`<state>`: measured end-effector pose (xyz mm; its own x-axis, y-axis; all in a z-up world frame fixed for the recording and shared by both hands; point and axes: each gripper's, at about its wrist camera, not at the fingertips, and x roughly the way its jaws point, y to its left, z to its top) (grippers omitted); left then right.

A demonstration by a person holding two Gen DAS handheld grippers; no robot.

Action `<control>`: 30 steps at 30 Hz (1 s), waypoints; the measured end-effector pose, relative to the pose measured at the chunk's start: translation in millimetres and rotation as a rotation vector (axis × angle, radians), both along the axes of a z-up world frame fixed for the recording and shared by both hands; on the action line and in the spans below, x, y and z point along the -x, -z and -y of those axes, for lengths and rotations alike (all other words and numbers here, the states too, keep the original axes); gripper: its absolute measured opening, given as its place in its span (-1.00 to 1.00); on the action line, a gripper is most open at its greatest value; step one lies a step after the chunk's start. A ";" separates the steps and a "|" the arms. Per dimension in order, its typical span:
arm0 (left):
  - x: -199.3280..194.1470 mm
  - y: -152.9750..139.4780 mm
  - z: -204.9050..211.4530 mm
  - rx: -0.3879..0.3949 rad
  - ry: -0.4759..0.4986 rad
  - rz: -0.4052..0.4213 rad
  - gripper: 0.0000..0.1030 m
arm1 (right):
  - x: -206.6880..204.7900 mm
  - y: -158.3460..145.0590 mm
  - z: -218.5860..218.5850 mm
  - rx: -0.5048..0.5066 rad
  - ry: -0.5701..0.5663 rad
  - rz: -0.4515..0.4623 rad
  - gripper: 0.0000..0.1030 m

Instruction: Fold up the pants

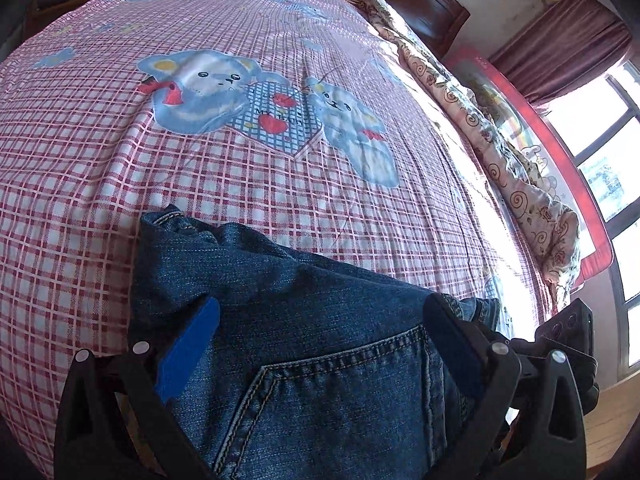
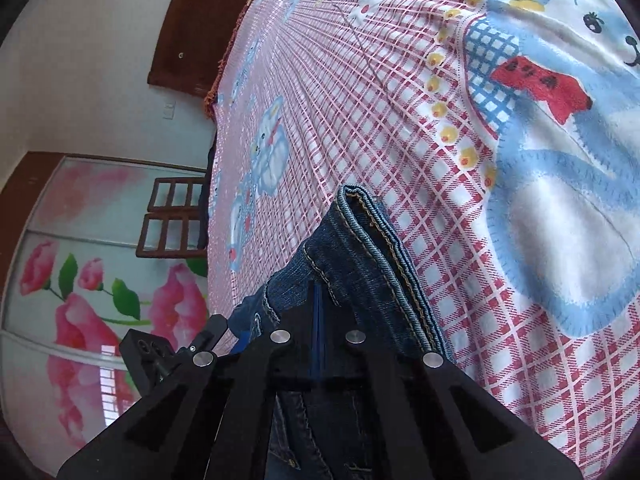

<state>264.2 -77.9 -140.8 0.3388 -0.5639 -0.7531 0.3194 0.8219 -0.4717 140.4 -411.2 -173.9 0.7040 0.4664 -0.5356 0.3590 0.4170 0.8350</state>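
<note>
Dark blue denim pants [image 1: 304, 344] lie on the pink checked bedsheet [image 1: 240, 184] at the near edge, back pocket facing up. My left gripper [image 1: 320, 316] is open, its blue-padded fingers [image 1: 188, 344] spread on either side of the pocket area, resting on the denim. My right gripper [image 2: 318, 292] is shut on a folded edge of the pants [image 2: 360, 240], with the hem and seam sticking out past the fingertips above the sheet [image 2: 400, 100].
A rolled floral quilt [image 1: 500, 152] lies along the bed's far right side, beside a red rail and a bright window. A dark wooden headboard [image 1: 420, 4] is at the back. A flowered wardrobe door [image 2: 80, 280] and a wooden chair [image 2: 176, 216] stand beyond the bed's left edge.
</note>
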 end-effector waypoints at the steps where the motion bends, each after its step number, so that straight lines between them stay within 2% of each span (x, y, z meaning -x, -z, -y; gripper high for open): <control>1: 2.5 -2.0 4.7 -0.039 0.012 0.013 0.96 | 0.0 -3.6 -1.2 0.015 -0.006 -0.010 -1.00; 4: 14.4 -15.0 14.2 -0.159 0.011 0.068 0.94 | 5.4 -21.4 -5.0 0.084 -0.023 -0.021 -0.91; 5: 20.2 -19.4 13.0 -0.180 -0.001 0.077 0.94 | 9.8 -28.4 -6.9 0.108 -0.028 -0.015 -0.74; 6: 26.4 -23.8 9.1 -0.192 -0.013 0.085 0.95 | 15.9 -34.9 -9.1 0.129 -0.033 -0.007 -0.43; 7: 34.5 -28.0 4.2 -0.201 -0.024 0.097 0.95 | 22.1 -39.3 -10.1 0.140 -0.035 0.001 -0.26; 8: 43.3 -31.3 -0.6 -0.208 -0.031 0.107 0.95 | 28.3 -43.0 -12.9 0.142 -0.046 0.012 -0.20; 11: 70.5 -38.3 -15.9 -0.222 -0.029 0.129 0.95 | 46.8 -48.0 -25.4 0.146 -0.093 0.028 -0.20; 15: 105.9 -39.0 -39.0 -0.161 -0.032 0.091 0.95 | 71.7 -41.7 -42.6 0.085 -0.143 0.038 -0.20; 19: 130.9 -31.5 -41.7 -0.148 -0.015 0.053 0.95 | 87.7 -38.9 -57.4 0.044 -0.175 0.053 -0.20; 23: 141.0 -23.1 -41.3 -0.163 -0.019 0.059 0.95 | 99.3 -30.2 -63.7 0.008 -0.181 0.055 -0.20; 26: 141.5 -11.7 -42.3 -0.172 -0.031 0.036 0.95 | 105.6 -12.0 -57.8 -0.008 -0.169 0.025 -0.20; 28: 139.4 0.9 -42.8 -0.189 -0.031 0.006 0.95 | 108.4 1.0 -52.0 -0.058 -0.151 0.029 -0.20; 30: 140.6 6.2 -44.1 -0.179 -0.025 0.025 0.96 | 109.0 6.4 -49.1 -0.074 -0.155 0.041 -0.21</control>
<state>123.5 -33.8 -147.0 0.3711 -0.4131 -0.8316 0.3078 0.8997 -0.3095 31.4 -362.1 -180.3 0.6414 0.6078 -0.4681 0.2601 0.4017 0.8780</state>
